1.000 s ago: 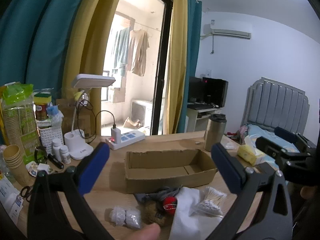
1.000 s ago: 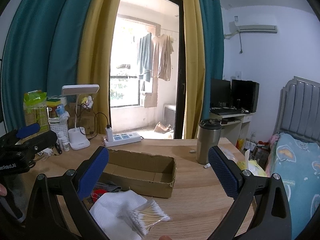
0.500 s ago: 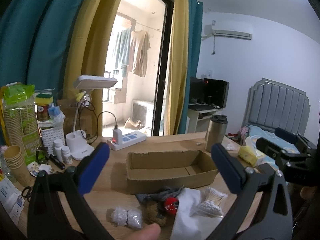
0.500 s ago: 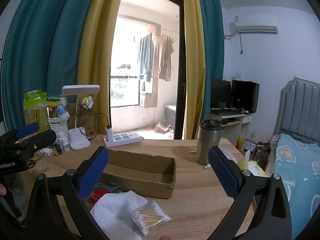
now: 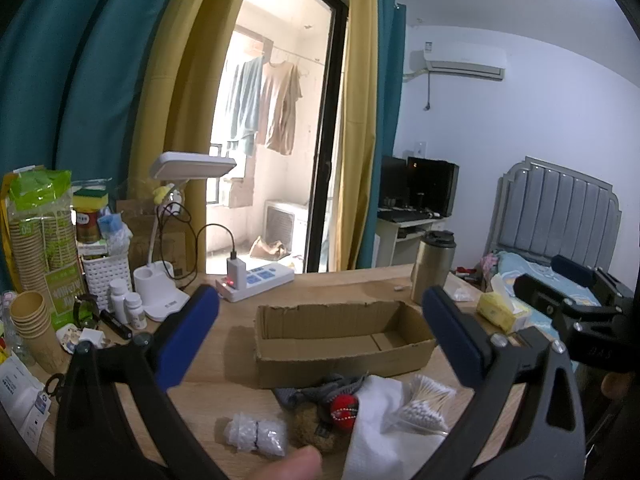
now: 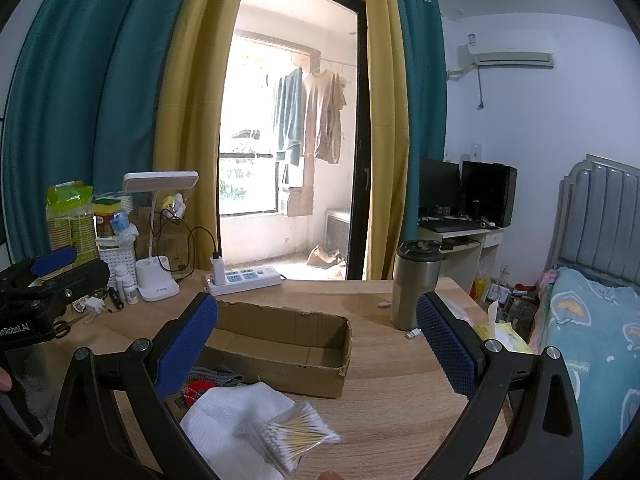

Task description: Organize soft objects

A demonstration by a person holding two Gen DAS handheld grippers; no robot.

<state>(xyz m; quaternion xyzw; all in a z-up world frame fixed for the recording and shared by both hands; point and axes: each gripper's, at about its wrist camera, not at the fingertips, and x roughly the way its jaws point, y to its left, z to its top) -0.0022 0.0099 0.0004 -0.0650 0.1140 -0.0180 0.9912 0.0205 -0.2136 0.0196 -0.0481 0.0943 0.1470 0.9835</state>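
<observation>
An empty open cardboard box point(image 5: 340, 340) point(image 6: 280, 344) lies on the wooden desk. In front of it lies a pile: a white cloth point(image 5: 384, 436) point(image 6: 232, 420), a bag of cotton swabs point(image 5: 424, 404) point(image 6: 292, 436), a grey cloth point(image 5: 320, 388), a brown plush with a red ball point(image 5: 344, 410), and a small clear packet point(image 5: 256, 436). My left gripper point(image 5: 320, 336) is open and empty, held above the pile. My right gripper point(image 6: 316, 340) is open and empty, held above the box's right end.
A steel tumbler point(image 6: 416, 284) stands right of the box, a tissue pack point(image 5: 500, 312) beyond it. A power strip point(image 5: 256, 280), desk lamp point(image 5: 168, 264), bottles and paper cups point(image 5: 32, 328) crowd the back left. A bed point(image 6: 592, 320) is on the right.
Both grippers have stayed open and almost still. The left view has shifted very slightly.
</observation>
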